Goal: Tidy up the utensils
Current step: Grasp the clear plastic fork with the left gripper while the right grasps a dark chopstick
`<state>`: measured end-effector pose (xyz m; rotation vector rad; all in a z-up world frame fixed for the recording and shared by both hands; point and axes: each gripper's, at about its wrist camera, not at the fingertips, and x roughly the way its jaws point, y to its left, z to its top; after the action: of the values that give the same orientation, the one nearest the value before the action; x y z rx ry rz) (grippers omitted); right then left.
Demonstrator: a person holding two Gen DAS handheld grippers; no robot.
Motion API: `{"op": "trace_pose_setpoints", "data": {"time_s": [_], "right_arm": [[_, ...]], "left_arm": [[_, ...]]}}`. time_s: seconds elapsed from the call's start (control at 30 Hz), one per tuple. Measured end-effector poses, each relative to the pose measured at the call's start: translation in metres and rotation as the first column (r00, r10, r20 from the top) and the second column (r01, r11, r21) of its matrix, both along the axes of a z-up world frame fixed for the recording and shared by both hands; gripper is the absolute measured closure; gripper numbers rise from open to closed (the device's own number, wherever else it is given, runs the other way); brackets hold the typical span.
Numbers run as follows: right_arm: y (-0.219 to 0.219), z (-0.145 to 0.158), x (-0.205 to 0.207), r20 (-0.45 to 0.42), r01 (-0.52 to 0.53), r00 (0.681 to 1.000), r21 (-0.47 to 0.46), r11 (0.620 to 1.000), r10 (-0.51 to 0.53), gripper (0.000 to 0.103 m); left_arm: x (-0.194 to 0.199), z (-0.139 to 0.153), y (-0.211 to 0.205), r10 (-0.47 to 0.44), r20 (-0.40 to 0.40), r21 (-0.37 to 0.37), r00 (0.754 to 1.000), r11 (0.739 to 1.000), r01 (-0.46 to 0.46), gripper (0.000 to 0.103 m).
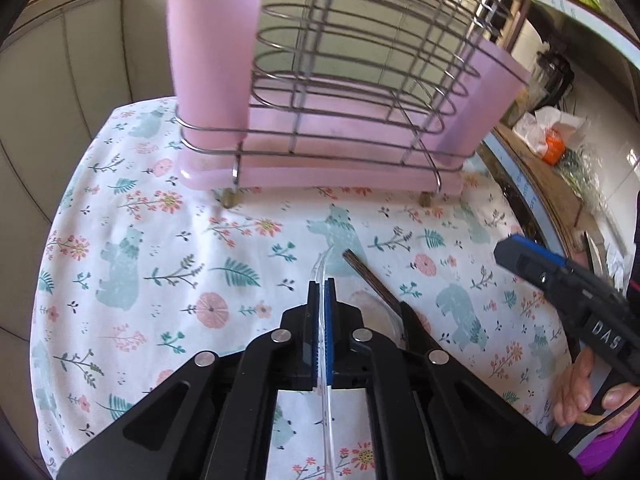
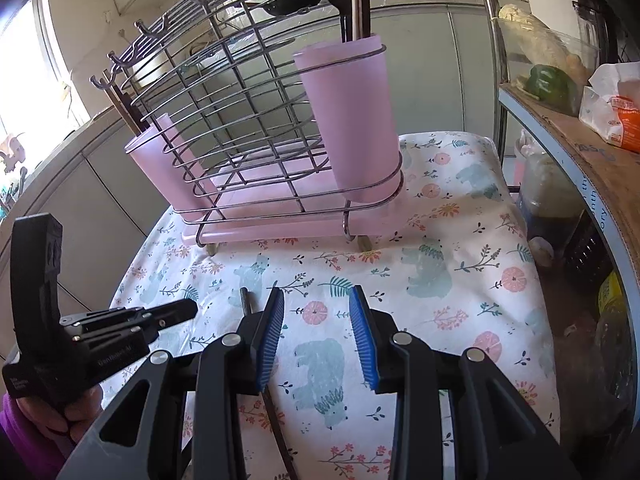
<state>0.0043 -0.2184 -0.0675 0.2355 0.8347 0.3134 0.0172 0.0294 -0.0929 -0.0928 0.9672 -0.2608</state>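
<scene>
The clear spoon (image 1: 325, 264) lies on the floral cloth (image 1: 160, 240) of the desk, in front of the rack (image 1: 320, 120), and the left tool (image 1: 322, 300) is pressed together on its handle, which runs back between the pads. So the step in hand is the pickup; nothing is lifted yet, as far as I can tell. Next it needs raising and tipping upright, then lowering into a pink cup (image 1: 212, 52).

A dark chopstick (image 1: 372, 280) lies just beside the spoon, near enough to be dragged along. The right tool (image 2: 316, 320) hangs spread and empty over the cloth, with the chopstick (image 2: 246, 300) by its left finger.

The rack's wires and hooks crowd the cups; a shelf (image 2: 580, 152) edges the right. Open cloth lies between.
</scene>
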Motion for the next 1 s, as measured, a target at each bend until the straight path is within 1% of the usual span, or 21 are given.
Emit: {"op": "trace_pose_setpoints", "data": {"time_s": [0.2,0.3,0.5,0.6,0.63,0.7,0.77,0.9,1.0], "right_arm": [[0.003,-0.006,0.004,-0.041,-0.012,0.999,0.017,1.0,0.012,0.07],[0.002,-0.009,0.006,-0.063,-0.005,0.998,0.031,0.999,0.007,0.07],[0.001,-0.013,0.009,-0.086,-0.007,0.996,0.054,0.999,0.011,0.07],[0.002,-0.015,0.01,-0.095,-0.012,0.995,0.06,0.998,0.018,0.07],[0.003,-0.015,0.01,-0.095,-0.013,0.995,0.059,0.998,0.019,0.07],[0.005,-0.015,0.012,-0.099,-0.022,0.995,0.058,0.998,0.028,0.07],[0.01,-0.016,0.016,-0.11,-0.047,0.993,0.064,0.997,0.054,0.068],[0.037,-0.021,0.031,-0.158,-0.137,0.977,0.068,0.988,0.146,0.068],[0.066,-0.027,0.042,-0.194,-0.201,0.961,0.005,0.979,0.199,0.071]], "left_arm": [[0.0,0.004,0.011,0.025,0.003,-0.027,1.0,0.999,-0.025,0.102],[-0.001,0.005,0.012,0.019,-0.006,-0.055,1.0,0.998,-0.019,0.102],[-0.005,0.006,0.008,-0.001,-0.002,-0.065,1.0,0.998,0.001,0.102],[-0.002,0.003,0.007,-0.011,-0.049,-0.104,0.999,0.995,0.006,0.102],[-0.002,0.003,0.008,-0.008,-0.052,-0.105,0.999,0.994,0.002,0.102],[-0.002,0.003,0.01,-0.002,-0.035,-0.086,0.999,0.996,-0.001,0.102],[-0.004,0.004,0.012,0.001,-0.019,-0.076,1.0,0.997,-0.003,0.102],[-0.006,0.009,0.019,0.013,-0.001,-0.09,1.0,0.996,-0.013,0.102],[-0.008,0.013,0.02,0.011,0.012,-0.094,1.0,0.996,-0.009,0.102]]}}
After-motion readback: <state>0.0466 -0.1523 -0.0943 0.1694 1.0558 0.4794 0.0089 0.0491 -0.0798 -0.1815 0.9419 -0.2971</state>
